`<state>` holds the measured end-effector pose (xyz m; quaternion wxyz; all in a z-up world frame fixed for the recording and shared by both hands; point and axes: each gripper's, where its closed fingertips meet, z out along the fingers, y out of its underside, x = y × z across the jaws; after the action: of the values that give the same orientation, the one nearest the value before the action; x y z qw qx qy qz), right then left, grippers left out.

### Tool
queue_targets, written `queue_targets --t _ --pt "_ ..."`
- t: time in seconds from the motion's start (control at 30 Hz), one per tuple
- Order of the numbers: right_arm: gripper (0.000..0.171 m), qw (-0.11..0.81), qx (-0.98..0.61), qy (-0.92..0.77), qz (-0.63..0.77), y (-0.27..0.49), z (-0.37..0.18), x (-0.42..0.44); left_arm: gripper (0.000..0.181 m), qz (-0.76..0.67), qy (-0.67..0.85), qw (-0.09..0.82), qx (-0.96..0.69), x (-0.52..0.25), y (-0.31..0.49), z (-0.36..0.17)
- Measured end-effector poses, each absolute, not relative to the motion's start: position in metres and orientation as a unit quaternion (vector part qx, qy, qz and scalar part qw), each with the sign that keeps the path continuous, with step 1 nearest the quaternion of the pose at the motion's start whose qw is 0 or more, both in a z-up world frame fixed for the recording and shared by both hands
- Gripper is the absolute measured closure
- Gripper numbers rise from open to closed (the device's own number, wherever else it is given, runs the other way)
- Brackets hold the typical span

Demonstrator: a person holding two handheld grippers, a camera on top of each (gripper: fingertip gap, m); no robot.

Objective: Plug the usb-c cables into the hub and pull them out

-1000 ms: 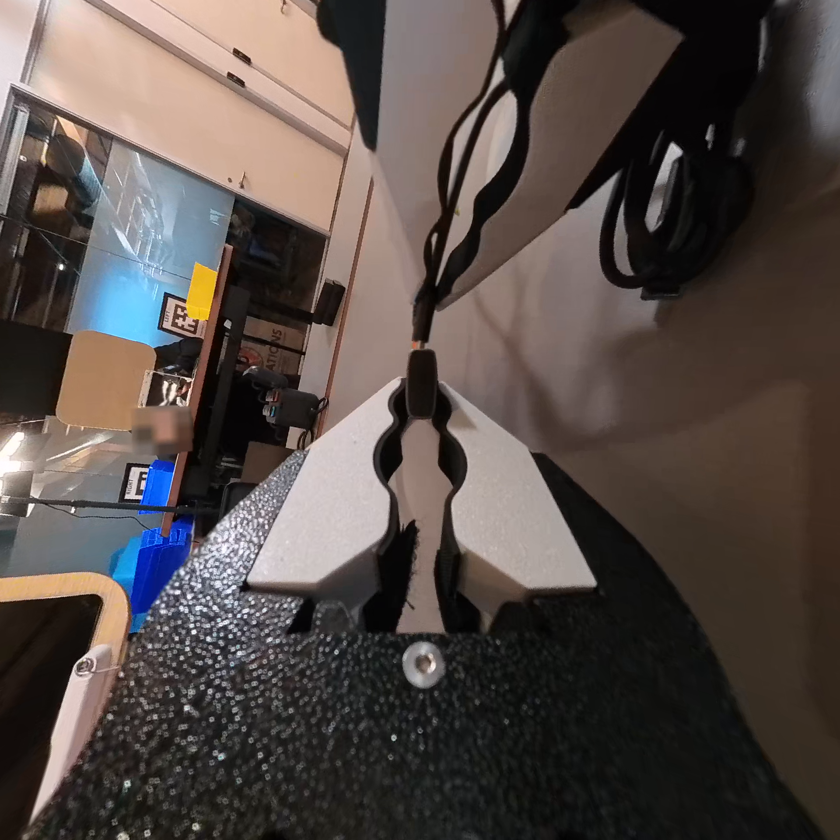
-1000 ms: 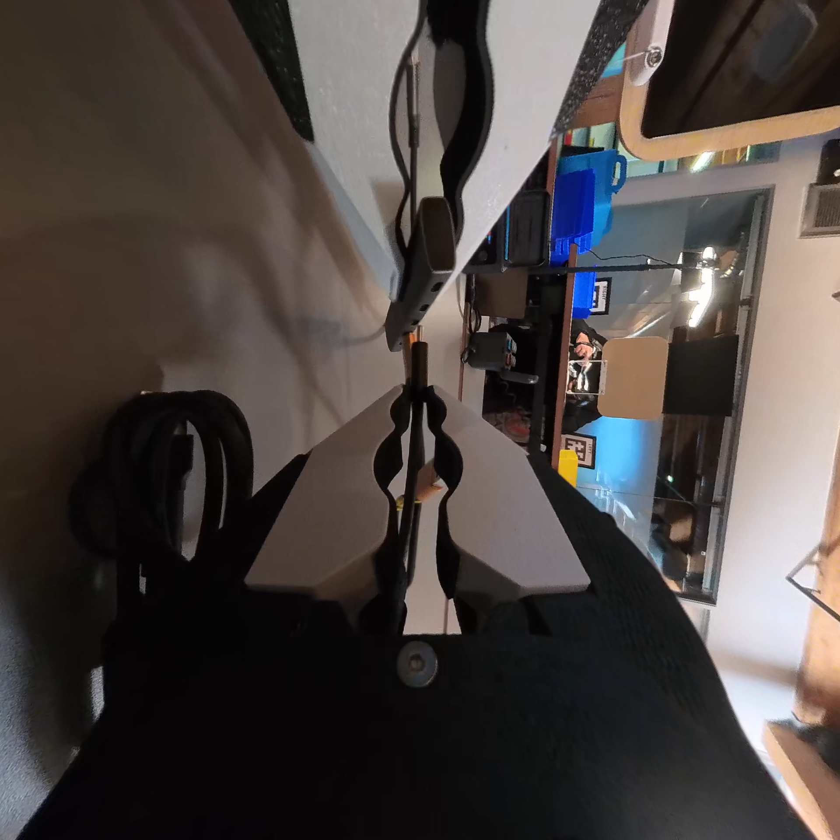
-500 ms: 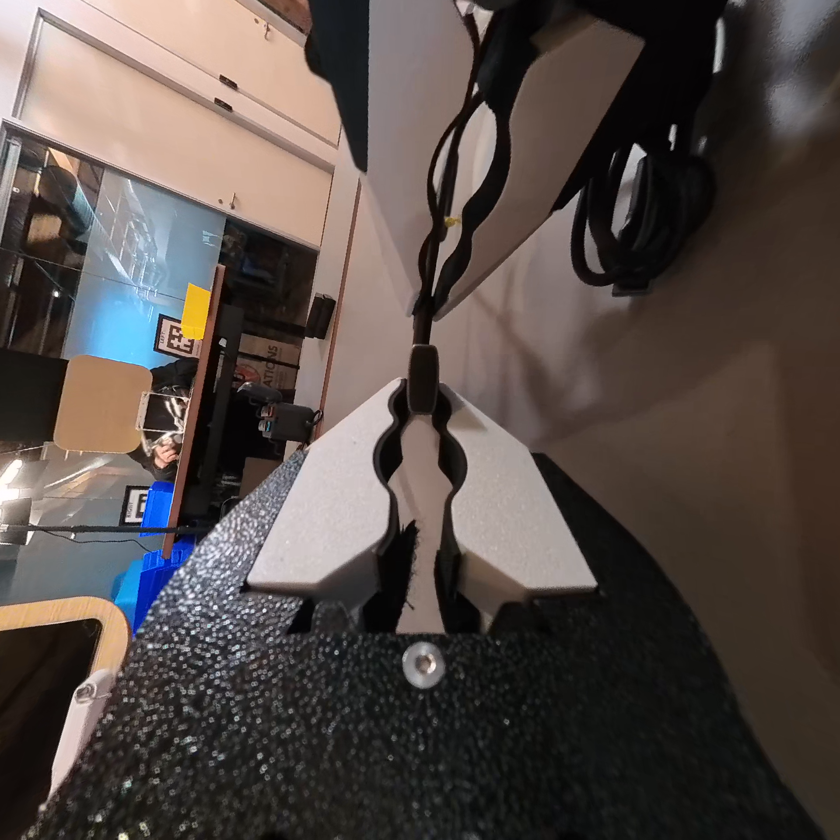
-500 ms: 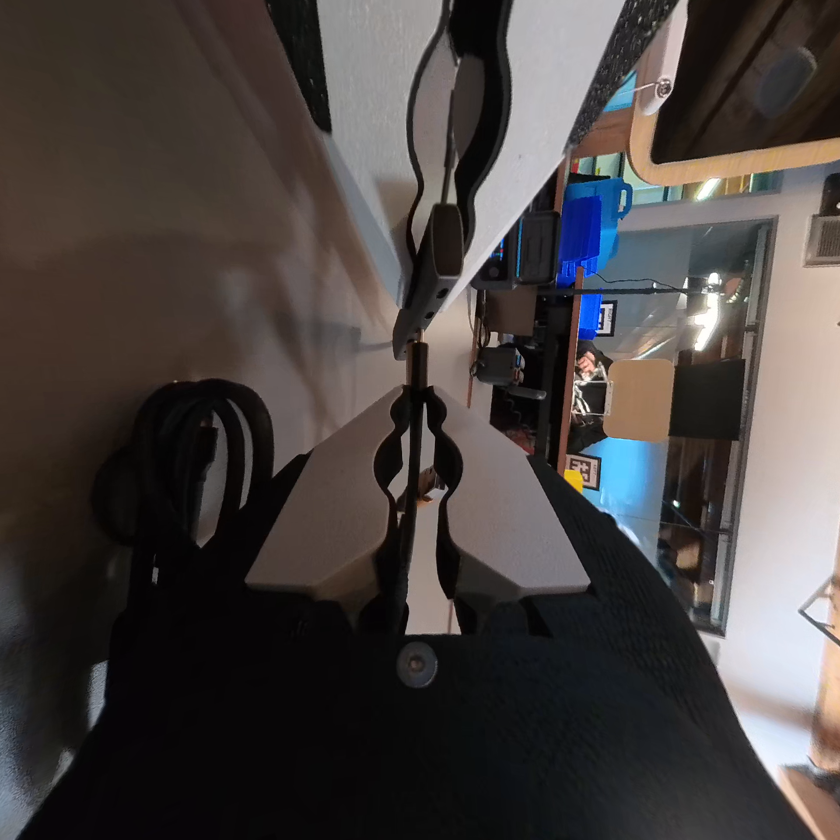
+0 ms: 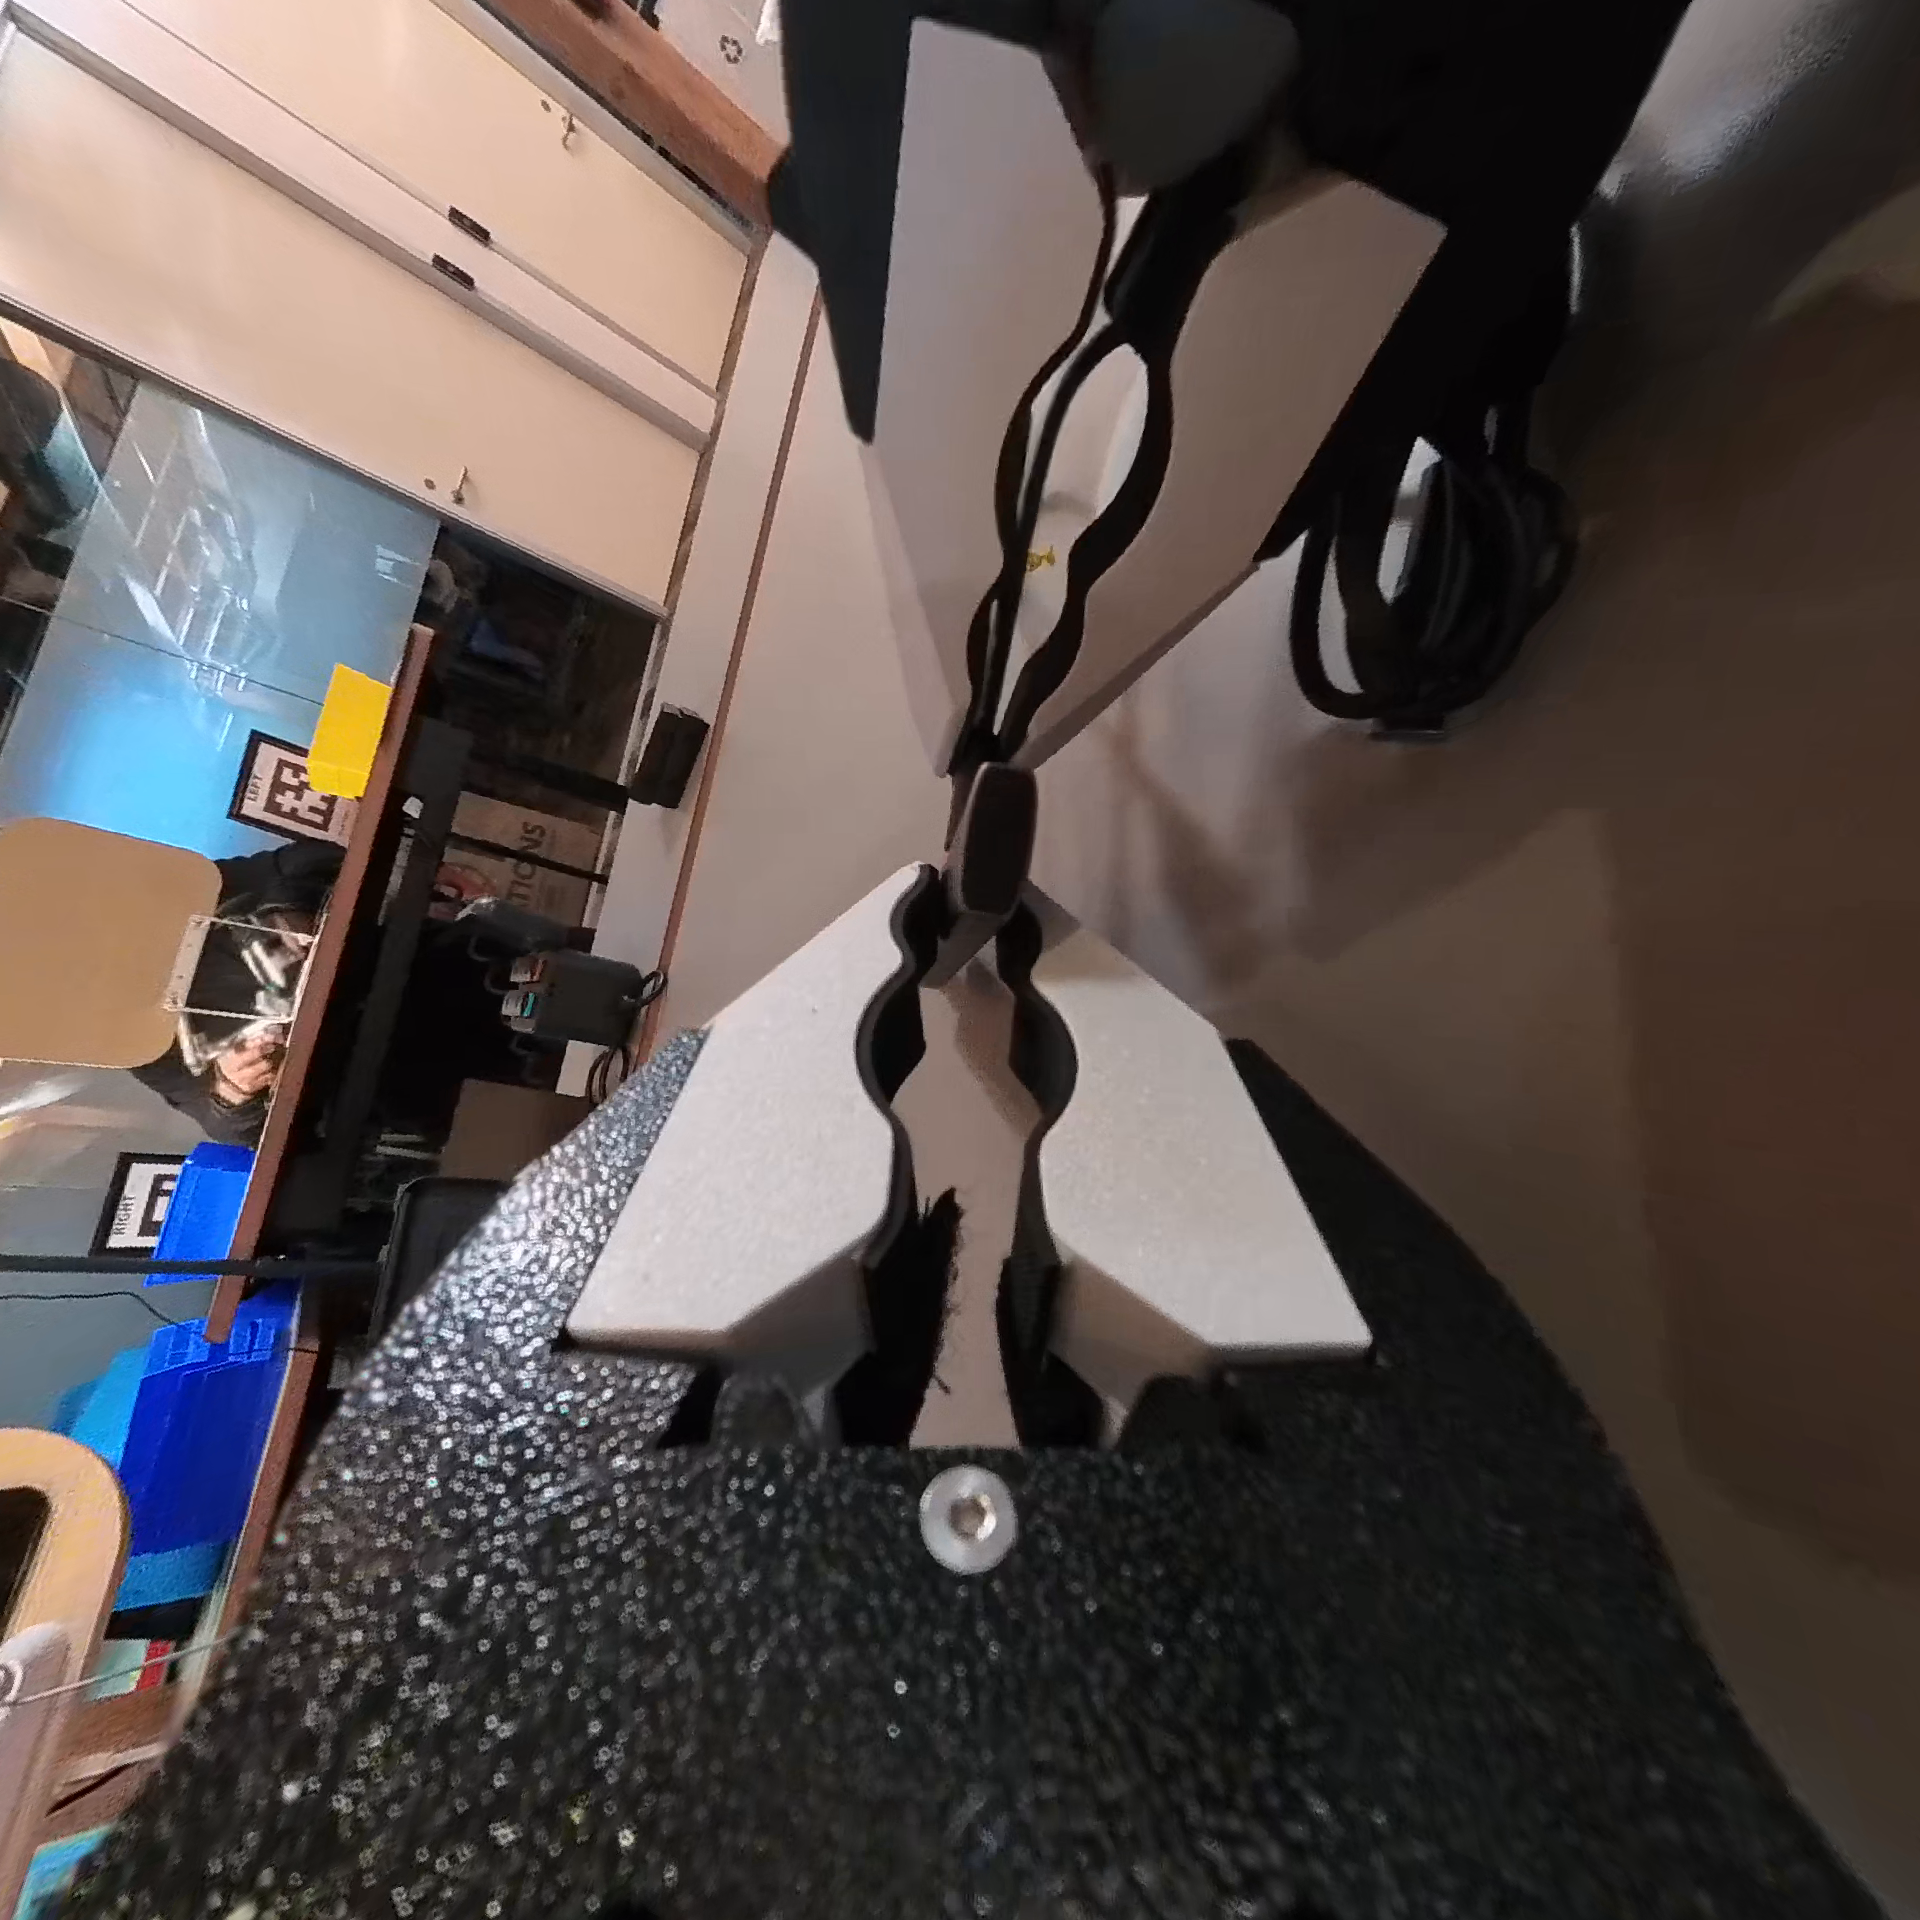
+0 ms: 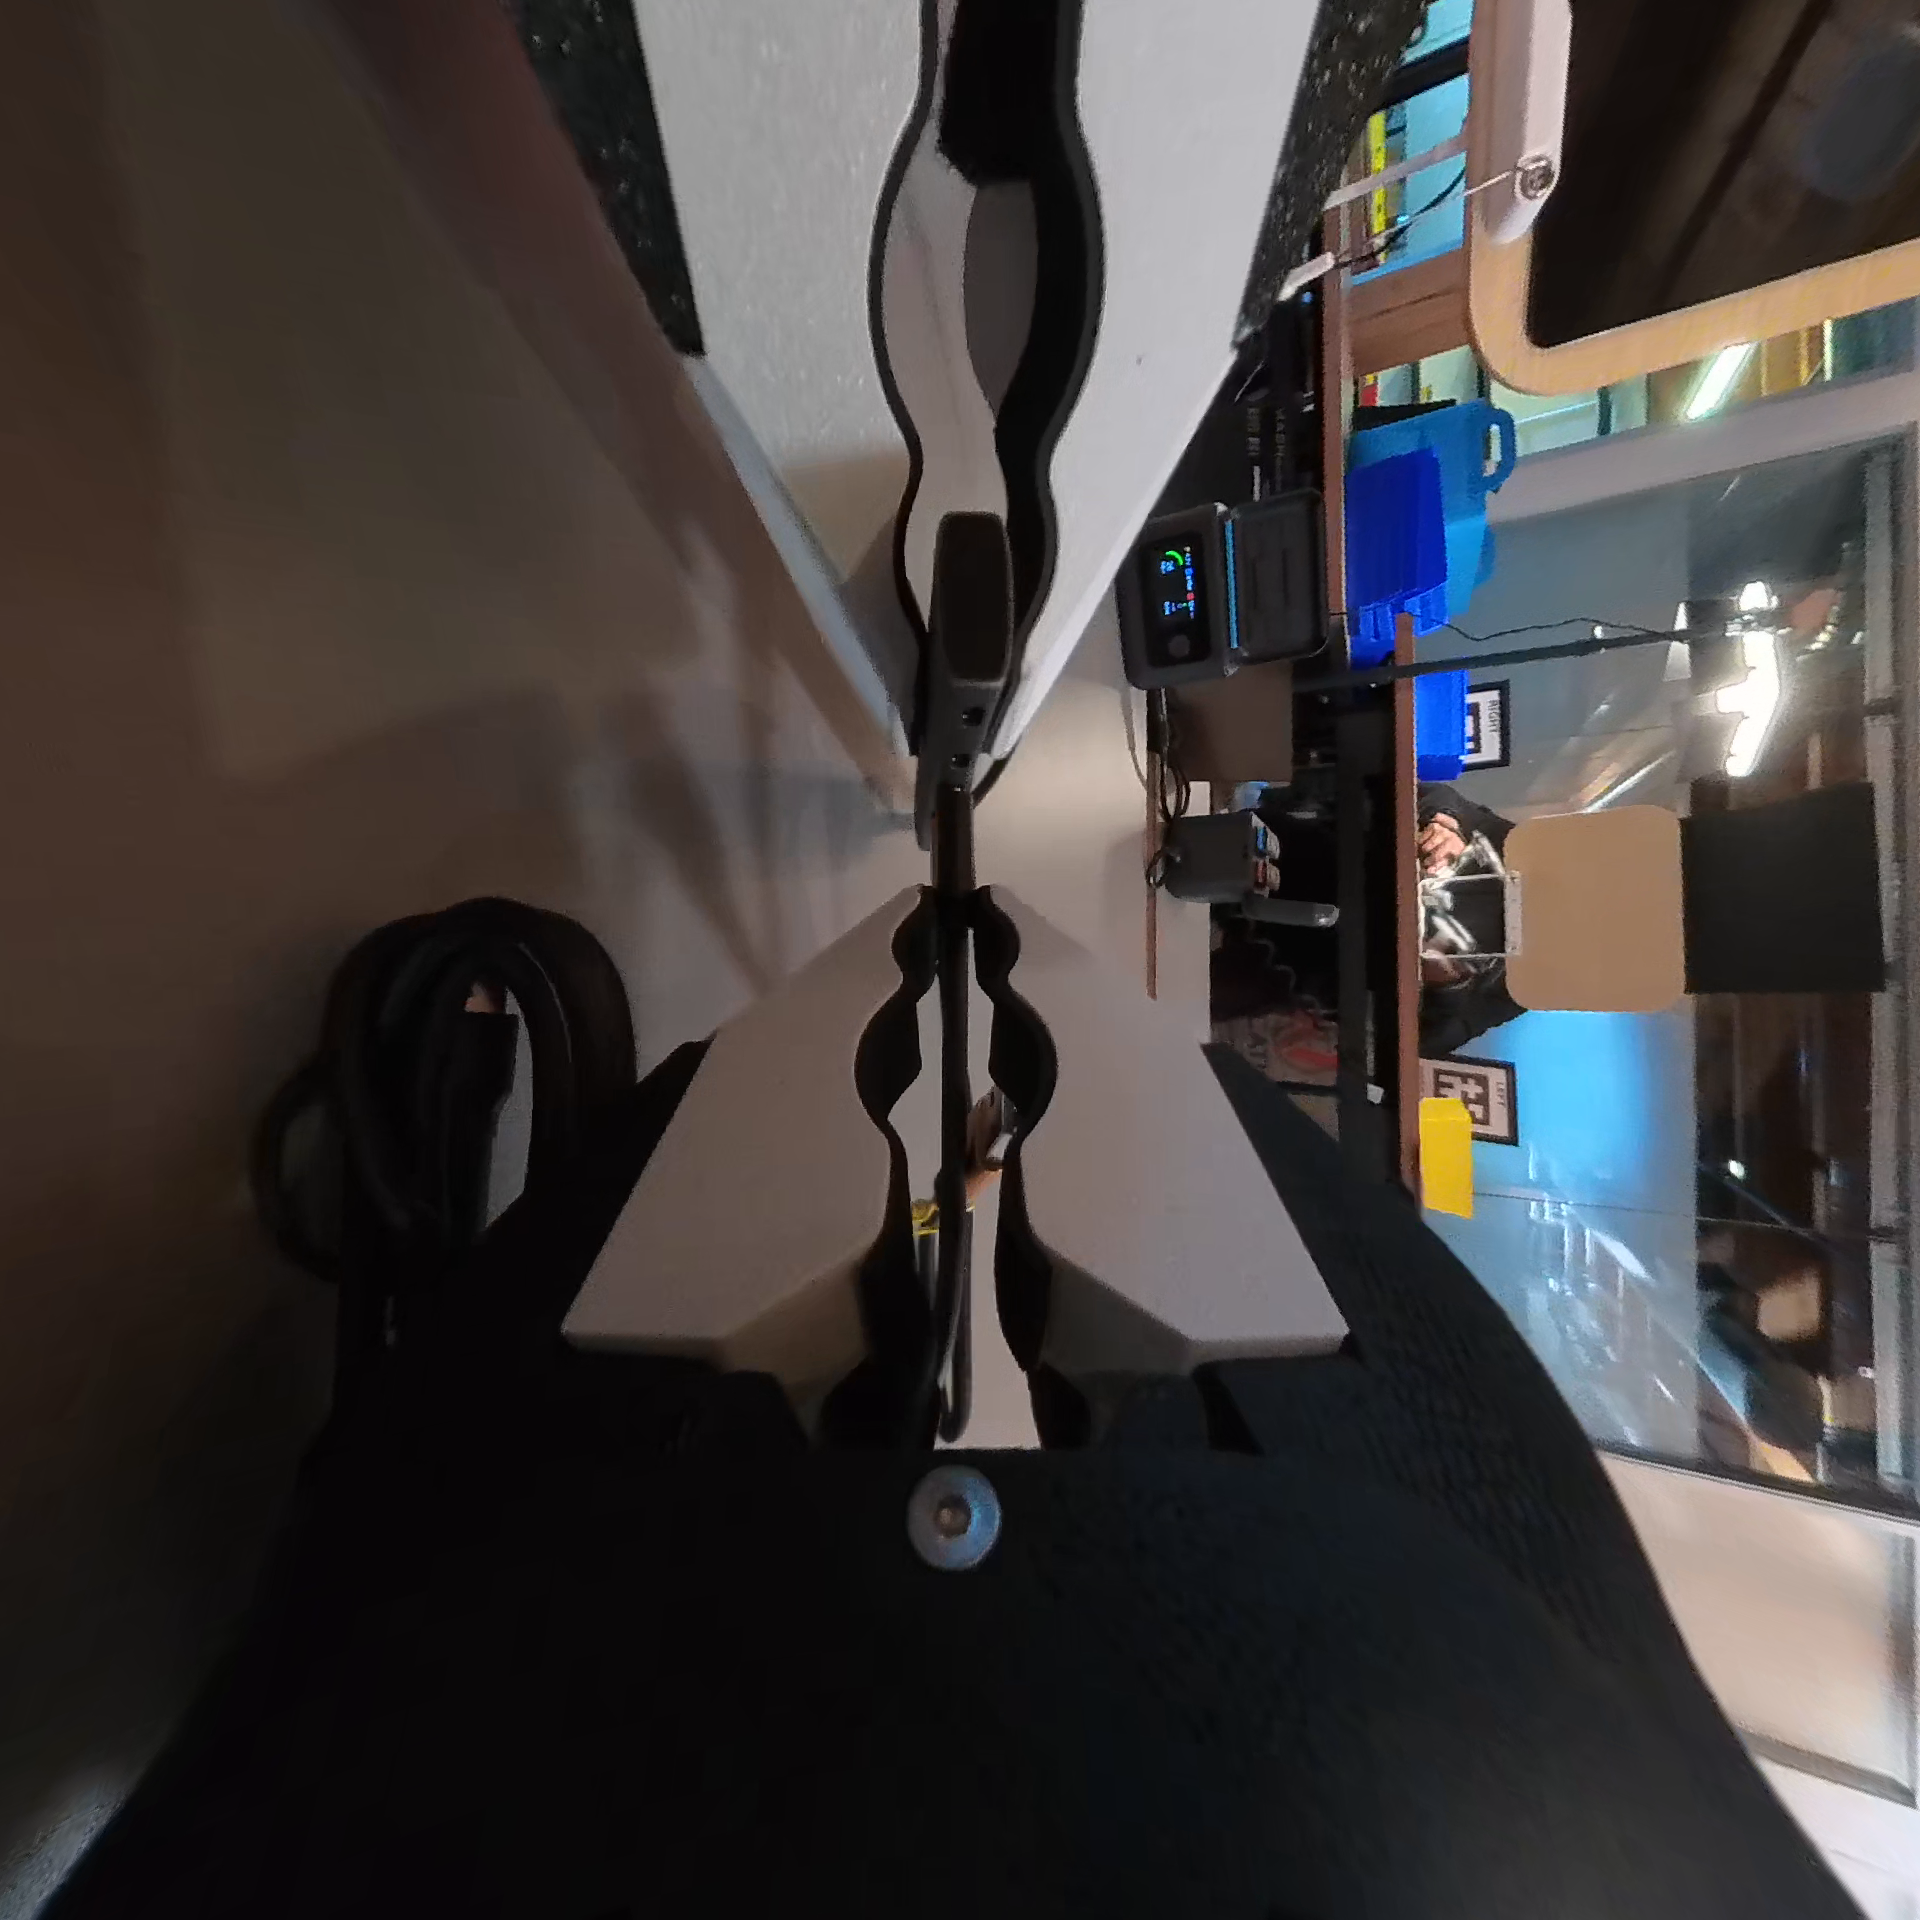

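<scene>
My left gripper (image 5: 971,906) is shut on a slim grey hub (image 5: 994,844), which sticks out past its fingertips. My right gripper (image 6: 951,896) is shut on a black USB-C cable (image 6: 952,1039) just behind the plug (image 6: 952,831). The two grippers face each other tip to tip above the table. In the right wrist view the plug sits in the end port of the hub (image 6: 971,613), and no metal tip shows. The right gripper (image 5: 987,743) also shows at the top of the left wrist view. The left gripper (image 6: 956,743) shows at the top of the right wrist view.
A coiled black cable (image 6: 447,1049) lies on the beige table (image 6: 312,520); it also shows in the left wrist view (image 5: 1434,603). Past the table edge are a dark device with a small lit screen (image 6: 1179,603), blue bins (image 6: 1413,520) and a seated person (image 5: 249,997). Less than 4 cm separates the two grippers' tips.
The two grippers have closed the gap between them. The plug's bare metal tip, visible before, has gone into the hub's port. Both grips are unchanged.
</scene>
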<state>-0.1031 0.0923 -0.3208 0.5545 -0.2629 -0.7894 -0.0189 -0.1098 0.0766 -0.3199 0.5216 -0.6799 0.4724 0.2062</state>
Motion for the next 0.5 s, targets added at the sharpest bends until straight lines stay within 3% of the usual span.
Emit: queue_targets --t 0.03,0.23,0.5 --pt "0.168 0.553 -0.265 -0.790 -0.019 0.092 -0.322 -0.103 0.173 0.204 0.471 0.521 -0.681 -0.109 0.077 -0.321" --pt "0.167 0.532 -0.264 -0.804 0.011 0.081 -0.335 -0.105 0.173 0.120 0.491 0.547 -0.667 -0.078 0.069 -0.321" --pt "0.166 0.547 -0.268 -0.793 0.025 0.087 -0.336 -0.108 0.170 0.145 0.480 0.533 -0.682 -0.089 0.071 -0.325"
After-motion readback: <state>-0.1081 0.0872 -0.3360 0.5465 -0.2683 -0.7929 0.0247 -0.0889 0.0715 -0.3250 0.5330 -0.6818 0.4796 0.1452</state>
